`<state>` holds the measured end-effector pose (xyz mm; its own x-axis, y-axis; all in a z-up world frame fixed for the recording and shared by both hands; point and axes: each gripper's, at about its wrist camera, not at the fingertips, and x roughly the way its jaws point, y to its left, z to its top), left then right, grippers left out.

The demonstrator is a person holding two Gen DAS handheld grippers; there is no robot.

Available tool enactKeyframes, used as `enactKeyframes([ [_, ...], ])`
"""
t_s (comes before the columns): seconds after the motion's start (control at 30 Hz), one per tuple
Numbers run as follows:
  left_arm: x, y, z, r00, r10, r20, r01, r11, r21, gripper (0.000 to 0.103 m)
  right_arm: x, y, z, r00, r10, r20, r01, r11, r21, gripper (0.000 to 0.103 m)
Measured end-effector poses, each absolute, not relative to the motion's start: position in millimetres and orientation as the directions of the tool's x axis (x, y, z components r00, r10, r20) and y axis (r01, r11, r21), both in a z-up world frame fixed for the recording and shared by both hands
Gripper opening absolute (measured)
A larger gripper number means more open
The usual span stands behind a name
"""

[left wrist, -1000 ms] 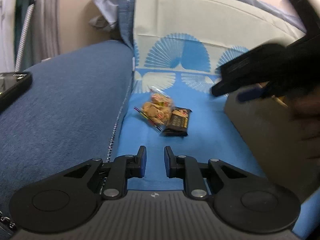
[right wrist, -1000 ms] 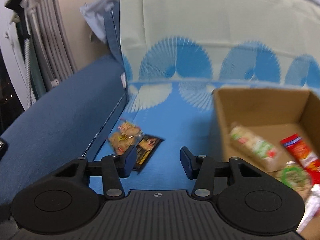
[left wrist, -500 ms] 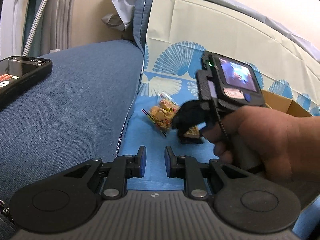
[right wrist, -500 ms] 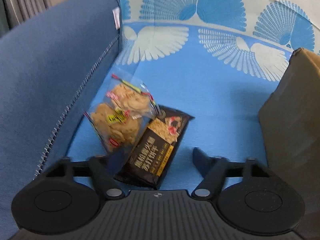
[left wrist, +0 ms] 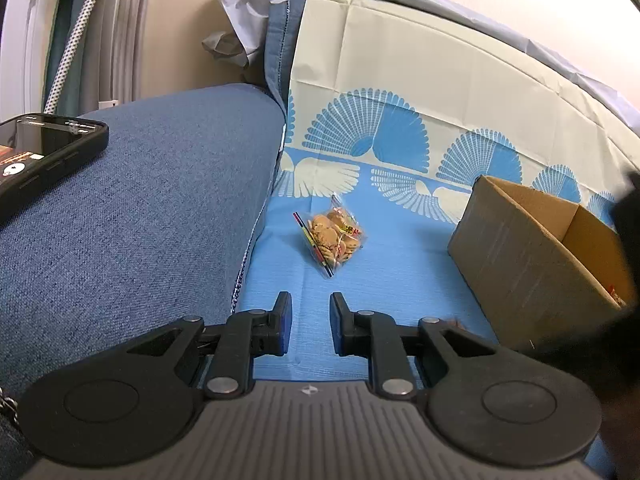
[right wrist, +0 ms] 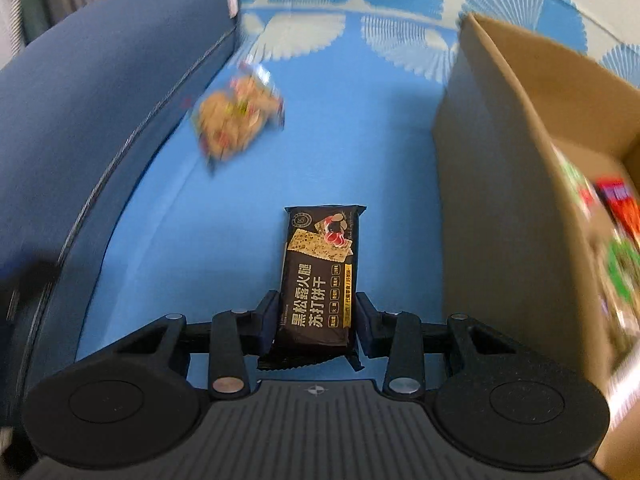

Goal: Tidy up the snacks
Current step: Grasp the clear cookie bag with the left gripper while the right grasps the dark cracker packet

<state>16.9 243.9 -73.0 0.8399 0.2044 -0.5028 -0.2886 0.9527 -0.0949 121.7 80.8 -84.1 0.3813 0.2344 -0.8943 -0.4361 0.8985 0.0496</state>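
My right gripper (right wrist: pixel 316 322) is shut on a black cracker packet (right wrist: pixel 318 280) and holds it above the blue cloth, just left of the cardboard box (right wrist: pixel 500 184). Several snack packs lie inside the box at the right edge, blurred. A clear bag of biscuits (left wrist: pixel 332 236) lies on the blue cloth near the sofa arm; it also shows blurred in the right wrist view (right wrist: pixel 236 120). My left gripper (left wrist: pixel 310 322) is empty, its jaws a narrow gap apart, low over the cloth in front of the biscuit bag. The cardboard box (left wrist: pixel 532 248) stands to its right.
A blue sofa arm (left wrist: pixel 140 220) rises at the left with a black phone (left wrist: pixel 44 156) lying on it. A fan-patterned cloth (left wrist: pixel 400 92) covers the seat and backrest. The right hand and tool show as a dark blur at the left wrist view's right edge (left wrist: pixel 628 300).
My right gripper closed on the black cracker packet and lifted it away from the biscuit bag toward the box. The biscuit bag now lies alone. My left gripper stayed put.
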Motion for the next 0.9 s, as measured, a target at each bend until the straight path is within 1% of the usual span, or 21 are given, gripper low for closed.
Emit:
enactKeyframes([
  [0.13, 20, 242, -73, 0.833, 0.209, -0.513, -0.291, 0.953, -0.083, 0.027, 85, 73, -88, 0.358, 0.256, -0.898, -0.48, 0.875, 0.059, 0.041],
  [0.23, 23, 242, -74, 0.823, 0.21, -0.527, -0.292, 0.953, -0.076, 0.029, 70, 75, -100, 0.401, 0.254, -0.88, -0.508, 0.861, 0.017, 0.043],
  [0.3, 25, 240, -75, 0.817, 0.213, -0.535, -0.29, 0.955, -0.063, 0.036, 65, 81, -99, 0.432, 0.262, -0.863, -0.527, 0.85, -0.006, 0.053],
  [0.37, 31, 238, -75, 0.807, 0.221, -0.548, -0.292, 0.955, -0.044, 0.04, 61, 85, -100, 0.452, 0.273, -0.849, -0.571, 0.82, -0.041, 0.054],
  [0.43, 40, 236, -76, 0.803, 0.24, -0.545, -0.304, 0.952, -0.029, 0.046, 60, 84, -99, 0.453, 0.286, -0.844, -0.597, 0.8, -0.05, 0.054],
  [0.47, 47, 236, -78, 0.803, 0.234, -0.548, -0.299, 0.954, -0.031, 0.056, 62, 84, -98, 0.447, 0.293, -0.845, -0.602, 0.797, -0.043, 0.053],
  [0.5, 58, 236, -81, 0.798, 0.228, -0.558, -0.296, 0.955, -0.033, 0.062, 64, 81, -98, 0.438, 0.302, -0.847, -0.604, 0.797, -0.028, 0.05],
  [0.57, 80, 238, -86, 0.78, 0.243, -0.577, -0.32, 0.947, -0.035, 0.066, 67, 78, -96, 0.425, 0.314, -0.849, -0.606, 0.795, -0.009, 0.043],
  [0.67, 118, 243, -91, 0.757, 0.236, -0.609, -0.358, 0.93, -0.085, 0.082, 68, 76, -96, 0.414, 0.323, -0.851, -0.618, 0.786, -0.002, 0.043],
  [0.73, 142, 244, -92, 0.755, 0.23, -0.614, -0.359, 0.929, -0.093, 0.088, 67, 74, -96, 0.405, 0.329, -0.853, -0.62, 0.785, 0.009, 0.043],
  [0.8, 168, 246, -96, 0.74, 0.219, -0.635, -0.358, 0.929, -0.097, 0.098, 71, 75, -96, 0.394, 0.334, -0.856, -0.617, 0.786, 0.022, 0.043],
  [0.83, 182, 248, -99, 0.725, 0.224, -0.652, -0.373, 0.923, -0.097, 0.1, 72, 75, -97, 0.389, 0.336, -0.858, -0.616, 0.787, 0.029, 0.043],
  [0.9, 204, 253, -106, 0.698, 0.239, -0.675, -0.401, 0.911, -0.093, 0.1, 80, 77, -99, 0.38, 0.338, -0.861, -0.616, 0.787, 0.038, 0.043],
])
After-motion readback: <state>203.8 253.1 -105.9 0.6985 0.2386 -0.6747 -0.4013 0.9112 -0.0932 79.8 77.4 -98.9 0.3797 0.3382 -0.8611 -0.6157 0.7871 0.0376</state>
